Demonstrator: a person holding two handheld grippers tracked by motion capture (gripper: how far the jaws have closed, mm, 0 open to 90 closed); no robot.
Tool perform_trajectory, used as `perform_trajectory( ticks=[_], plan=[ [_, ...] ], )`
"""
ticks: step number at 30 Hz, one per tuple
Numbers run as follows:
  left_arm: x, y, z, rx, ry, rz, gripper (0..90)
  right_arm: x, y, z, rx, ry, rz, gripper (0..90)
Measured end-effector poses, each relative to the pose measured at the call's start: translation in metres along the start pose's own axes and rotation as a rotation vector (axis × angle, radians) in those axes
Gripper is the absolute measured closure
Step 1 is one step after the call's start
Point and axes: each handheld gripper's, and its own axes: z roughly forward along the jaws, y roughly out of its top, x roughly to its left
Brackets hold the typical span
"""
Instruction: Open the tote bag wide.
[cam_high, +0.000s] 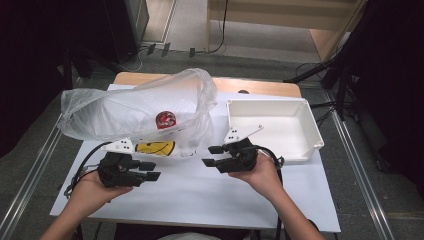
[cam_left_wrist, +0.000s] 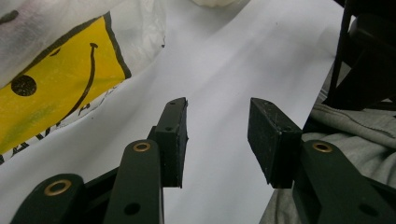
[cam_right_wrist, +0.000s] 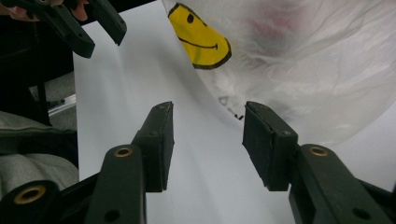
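A clear plastic bag (cam_high: 125, 107) lies puffed up across the back left of the white table sheet (cam_high: 200, 192). It carries a yellow smiley print (cam_high: 156, 147) and holds a round red object (cam_high: 165, 120). My left gripper (cam_high: 150, 171) hovers in front of the bag's near edge, open, with nothing between its jaws (cam_left_wrist: 217, 109). To its right, my right gripper (cam_high: 212, 156) faces the bag's right end, also open and empty (cam_right_wrist: 208, 112). The smiley print (cam_left_wrist: 51, 98) lies left of the left jaws, and the smiley print (cam_right_wrist: 201, 39) sits beyond the right jaws. The left gripper (cam_right_wrist: 88, 28) appears at the top left of the right gripper view.
An empty white plastic bin (cam_high: 265, 101) stands at the back right, just behind my right hand. The table's wooden edge (cam_high: 260, 87) runs behind the bag and bin. Grey cloth (cam_left_wrist: 355, 126) hangs beyond the sheet's near edge.
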Motion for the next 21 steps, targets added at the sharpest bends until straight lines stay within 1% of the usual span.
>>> perform_trajectory(
  ticks=[1,2,3,4,6,7,9,11,12,13,14,15,16,17,19,20,21],
  plan=[
    [0.000,0.001,-0.001,0.004,0.003,0.006,59.3,-0.003,0.004,-0.004,-0.001,0.003,-0.005,57.1],
    [-0.001,0.003,-0.002,0.003,0.009,0.012,59.3,-0.003,0.004,-0.004,-0.001,0.003,-0.005,57.1],
    [-0.001,0.004,-0.004,0.007,0.010,0.015,59.5,-0.004,0.007,-0.006,0.009,0.007,-0.002,57.4],
    [-0.001,0.006,-0.006,0.007,0.005,0.019,59.8,-0.005,0.009,-0.008,0.019,0.010,0.006,58.1],
    [-0.002,0.010,-0.010,0.002,-0.008,0.021,62.1,-0.007,0.014,-0.011,0.023,0.023,0.008,60.1],
    [-0.002,0.013,-0.013,0.010,-0.019,0.019,63.4,-0.008,0.016,-0.013,0.025,0.031,0.003,61.0],
    [-0.002,0.018,-0.018,0.018,-0.023,0.019,65.3,-0.009,0.022,-0.018,0.027,0.046,-0.019,63.5],
    [-0.002,0.023,-0.024,0.004,-0.038,0.022,67.6,-0.011,0.027,-0.023,0.032,0.044,-0.036,68.2],
    [-0.002,0.026,-0.029,-0.007,-0.036,0.024,70.8,-0.013,0.034,-0.031,0.023,0.057,-0.043,74.1],
    [-0.002,0.028,-0.032,-0.013,-0.031,0.026,70.8,-0.013,0.034,-0.031,0.023,0.057,-0.043,74.1],
    [-0.002,0.032,-0.036,-0.017,-0.030,0.027,72.7,-0.014,0.037,-0.033,0.021,0.055,-0.048,77.1],
    [-0.001,0.034,-0.039,-0.018,-0.034,0.030,74.6,-0.015,0.041,-0.037,0.023,0.063,-0.055,80.7],
    [-0.001,0.037,-0.042,-0.022,-0.035,0.024,74.8,-0.015,0.043,-0.040,0.026,0.071,-0.054,82.1],
    [-0.001,0.040,-0.046,-0.029,-0.037,0.027,78.2,-0.016,0.047,-0.042,0.023,0.071,-0.062,83.5],
    [-0.001,0.046,-0.052,-0.028,-0.023,0.033,81.1,-0.017,0.055,-0.047,0.011,0.080,-0.062,86.2],
    [-0.001,0.050,-0.056,-0.032,-0.016,0.038,82.7,-0.018,0.058,-0.049,0.005,0.086,-0.056,87.5],
    [-0.001,0.053,-0.060,-0.043,-0.014,0.038,83.4,-0.018,0.062,-0.050,0.001,0.090,-0.063,88.0]
  ],
)
